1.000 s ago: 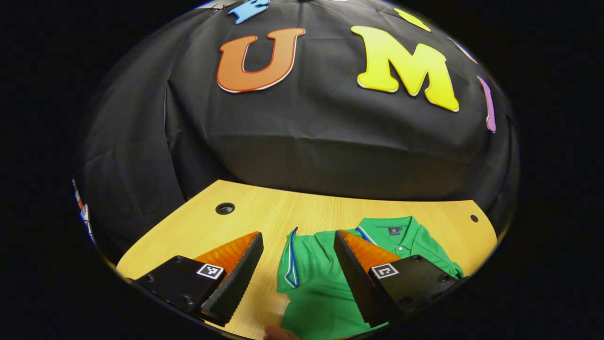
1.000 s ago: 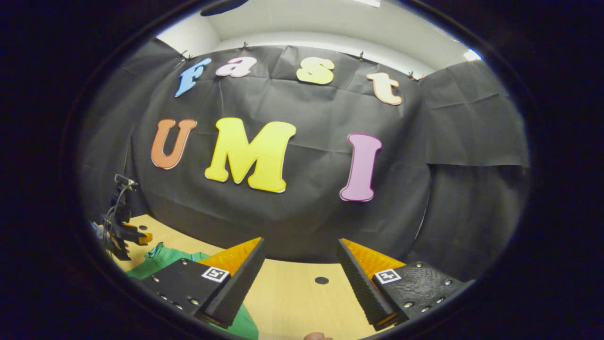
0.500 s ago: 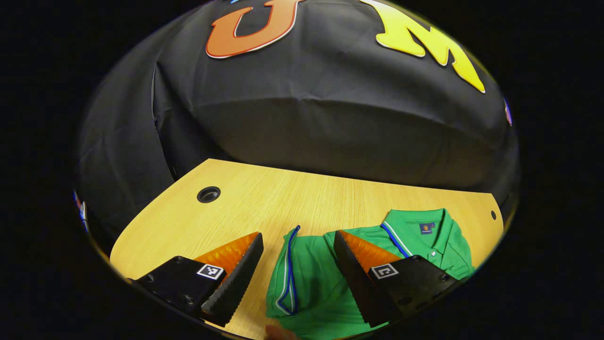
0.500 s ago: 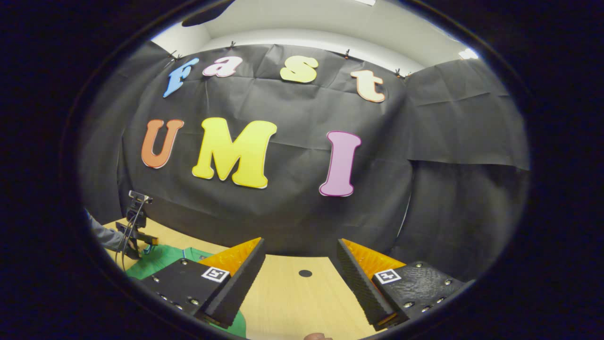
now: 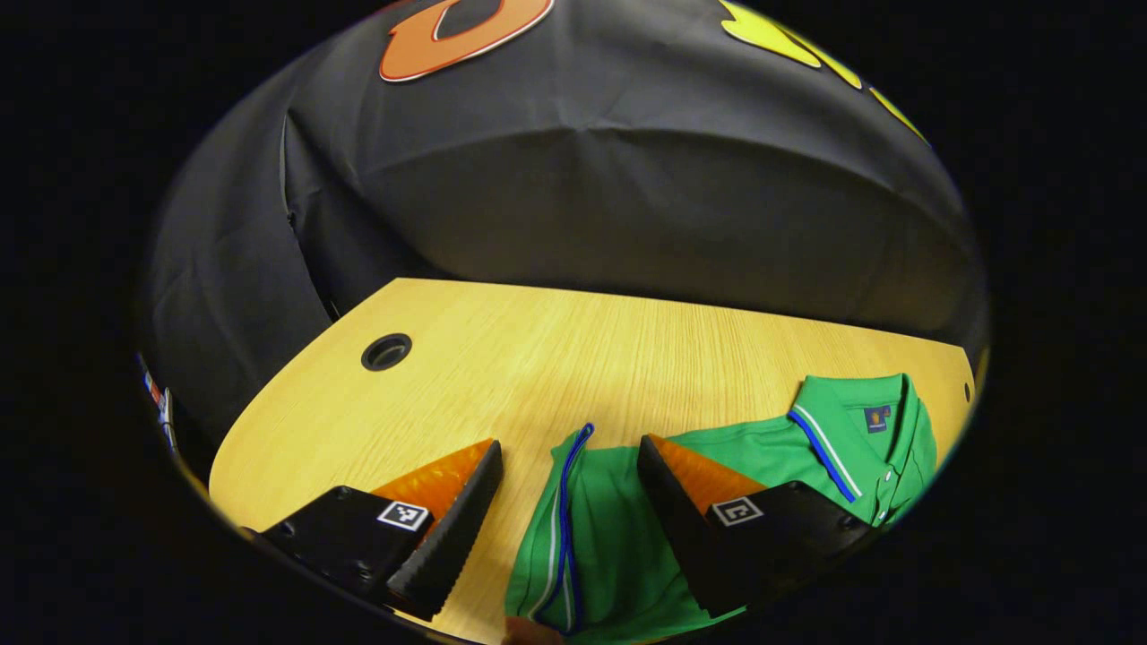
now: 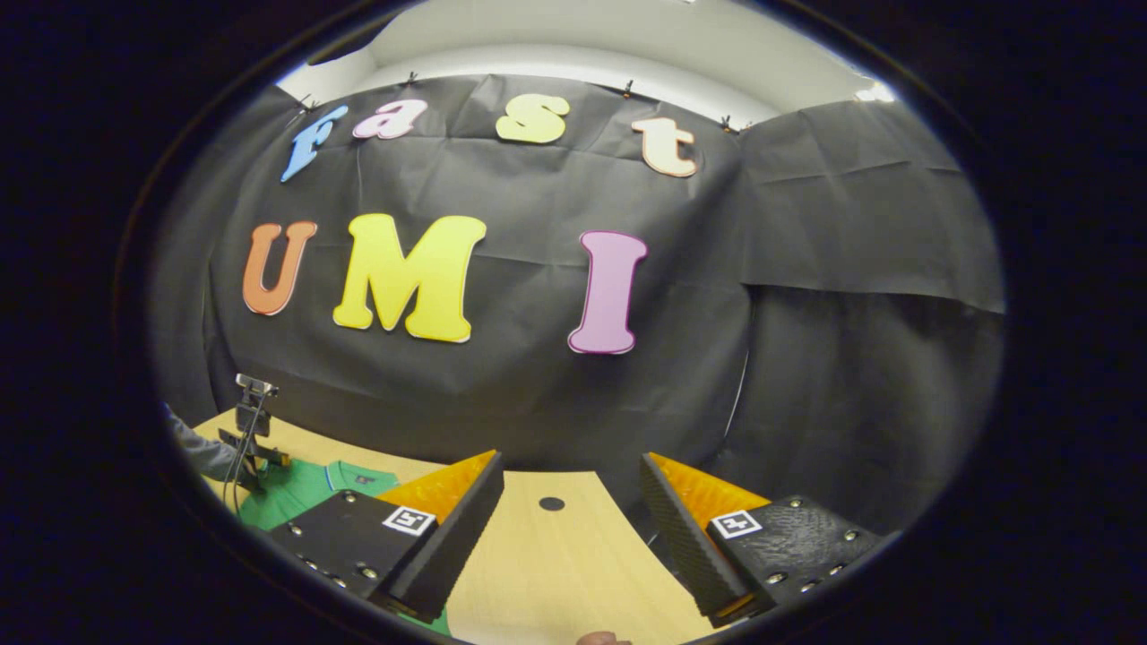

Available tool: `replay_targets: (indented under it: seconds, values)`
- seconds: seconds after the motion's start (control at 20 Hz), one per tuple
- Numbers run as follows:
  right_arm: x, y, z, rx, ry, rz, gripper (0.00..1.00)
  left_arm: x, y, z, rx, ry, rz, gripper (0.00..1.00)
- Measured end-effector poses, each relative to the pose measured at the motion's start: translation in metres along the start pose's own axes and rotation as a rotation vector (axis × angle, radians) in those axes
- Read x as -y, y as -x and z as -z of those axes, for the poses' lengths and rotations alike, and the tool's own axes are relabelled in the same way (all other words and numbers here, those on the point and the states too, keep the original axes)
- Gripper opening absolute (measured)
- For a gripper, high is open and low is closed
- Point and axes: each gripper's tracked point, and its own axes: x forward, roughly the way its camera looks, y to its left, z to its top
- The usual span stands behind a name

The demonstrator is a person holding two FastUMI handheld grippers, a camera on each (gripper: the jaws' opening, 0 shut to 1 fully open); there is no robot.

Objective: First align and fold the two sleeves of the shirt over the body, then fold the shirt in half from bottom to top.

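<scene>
A green polo shirt [image 5: 771, 448] with blue and white trim lies flat on the wooden table [image 5: 538, 358], collar at the right in the left gripper view. Its left sleeve cuff [image 5: 564, 528] runs up between the fingers of my left gripper [image 5: 566, 452], which is open and hovers just above it. In the right gripper view the shirt [image 6: 305, 488] lies far to the left, partly behind the near finger. My right gripper [image 6: 570, 466] is open over bare table, well right of the shirt. The left gripper [image 6: 251, 434], held by a sleeved hand, stands over the shirt there.
Round cable holes [image 5: 386, 351] [image 6: 551, 503] pierce the table near its far corners. The table's curved right edge [image 6: 627, 528] falls away close under my right gripper. Black cloth walls close in behind and to both sides.
The left gripper view has tilted down and shifted left, so the sleeve cuff now sits centred between its fingers. My right gripper has swung right, away from the shirt.
</scene>
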Motion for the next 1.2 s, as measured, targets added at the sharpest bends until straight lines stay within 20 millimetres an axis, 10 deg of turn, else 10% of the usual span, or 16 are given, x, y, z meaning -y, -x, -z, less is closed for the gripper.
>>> replay_targets:
  seconds: [0.15,0.35,0.75,1.2]
  values:
    - [0.006,0.001,0.007,-0.018,-0.015,0.014,0.95,0.011,0.001,0.002,-0.017,-0.001,0.05,0.94]
    - [0.004,-0.001,0.014,-0.037,-0.032,0.014,0.96,0.005,0.004,0.001,-0.022,-0.009,0.014,0.11]
    - [-0.004,-0.008,0.018,-0.045,-0.042,0.003,0.96,0.011,0.031,-0.016,0.028,-0.033,0.02,0.04]
    - [0.001,-0.016,0.024,-0.041,-0.109,0.021,0.96,0.075,0.099,-0.023,0.116,-0.061,0.145,0.03]
